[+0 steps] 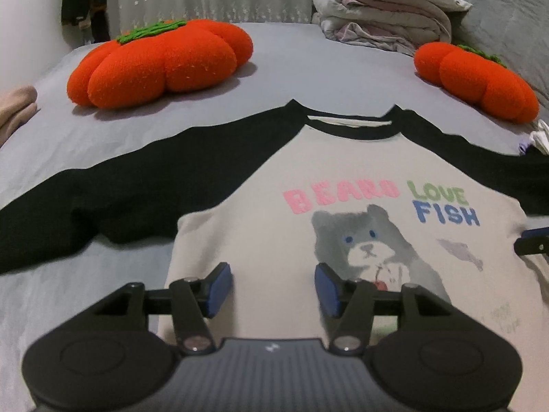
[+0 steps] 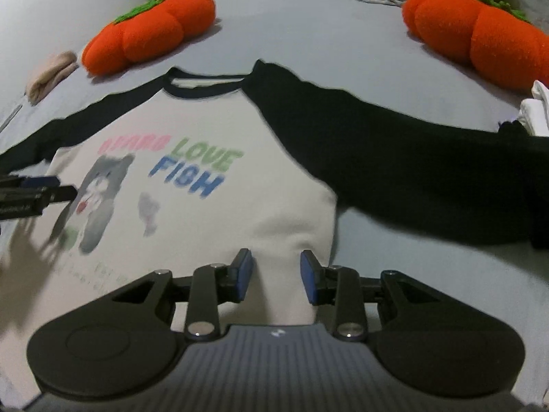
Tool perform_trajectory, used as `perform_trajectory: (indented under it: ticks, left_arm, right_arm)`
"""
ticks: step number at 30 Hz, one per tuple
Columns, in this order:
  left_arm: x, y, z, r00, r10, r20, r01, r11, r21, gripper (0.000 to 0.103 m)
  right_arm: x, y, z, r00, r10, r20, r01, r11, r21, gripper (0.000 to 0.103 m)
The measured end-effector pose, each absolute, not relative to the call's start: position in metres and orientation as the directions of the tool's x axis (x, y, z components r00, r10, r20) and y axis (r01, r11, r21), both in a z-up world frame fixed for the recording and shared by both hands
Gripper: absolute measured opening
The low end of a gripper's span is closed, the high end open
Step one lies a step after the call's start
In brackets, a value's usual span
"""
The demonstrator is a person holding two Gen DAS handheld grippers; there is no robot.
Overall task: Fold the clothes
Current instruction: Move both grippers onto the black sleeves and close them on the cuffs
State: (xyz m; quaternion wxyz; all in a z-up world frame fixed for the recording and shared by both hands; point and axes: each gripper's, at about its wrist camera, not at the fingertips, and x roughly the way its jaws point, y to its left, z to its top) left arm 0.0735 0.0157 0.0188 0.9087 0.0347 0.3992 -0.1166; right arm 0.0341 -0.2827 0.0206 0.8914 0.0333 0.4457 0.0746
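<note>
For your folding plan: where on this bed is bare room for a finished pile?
Bare sheet lies between the two pumpkin cushions, beyond the shirt collar. The far right corner is crowded with bedding.

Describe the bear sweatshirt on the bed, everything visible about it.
The sweatshirt lies flat, front up, on the grey-blue bed sheet, collar toward the two orange pumpkin cushions. Its body is off-white and looks like soft fleece; the raglan sleeves and neckband are black, both sleeves spread outward. The print reads BEARS LOVE FISH in pink, green and blue above a grey bear and a small fish. It is unfolded. The end of one sleeve lies by some white cloth. No gripper pad visibly presses on it.
</note>
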Motion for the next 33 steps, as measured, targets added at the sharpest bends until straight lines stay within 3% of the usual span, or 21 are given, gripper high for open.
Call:
perform_trajectory:
  ticks: [5, 12, 16, 19, 20, 22, 29, 33]
  left_arm:
    - [0.084, 0.016, 0.021, 0.661, -0.176, -0.729, 0.21, 0.977, -0.045, 0.056]
    - [0.084, 0.014, 0.021, 0.663, -0.164, -0.73, 0.207, 0.978, -0.031, 0.056]
    - [0.084, 0.011, 0.023, 0.672, -0.141, -0.727, 0.181, 0.983, -0.023, 0.057]
    - [0.083, 0.008, 0.021, 0.681, -0.099, -0.726, 0.155, 0.988, 0.011, 0.058]
    - [0.084, 0.008, 0.019, 0.682, -0.095, -0.725, 0.151, 0.988, 0.013, 0.058]
    - [0.083, 0.009, 0.017, 0.684, -0.09, -0.723, 0.147, 0.989, 0.016, 0.059]
    - [0.083, 0.046, 0.026, 0.683, -0.103, -0.723, 0.077, 0.995, -0.069, 0.059]
    - [0.089, 0.094, 0.04, 0.689, -0.023, -0.725, -0.047, 0.996, -0.077, 0.059]
  right_arm:
    - [0.045, -0.289, 0.016, 0.644, 0.151, -0.75, -0.087, 0.988, 0.124, 0.033]
    - [0.052, -0.298, 0.013, 0.674, 0.101, -0.732, -0.064, 0.995, 0.079, 0.012]
    - [0.049, -0.302, 0.015, 0.684, 0.106, -0.722, -0.056, 0.994, 0.093, 0.012]
    - [0.045, -0.298, 0.019, 0.71, 0.094, -0.698, -0.043, 0.995, 0.09, 0.016]
    - [0.043, -0.296, 0.021, 0.724, 0.082, -0.685, -0.041, 0.996, 0.075, 0.026]
    - [0.044, -0.292, 0.017, 0.711, 0.032, -0.702, -0.025, 0.999, 0.02, 0.032]
    - [0.041, -0.292, 0.014, 0.71, -0.017, -0.704, 0.021, 1.0, -0.003, 0.033]
    - [0.04, -0.283, 0.015, 0.717, -0.023, -0.697, 0.015, 1.0, -0.018, 0.037]
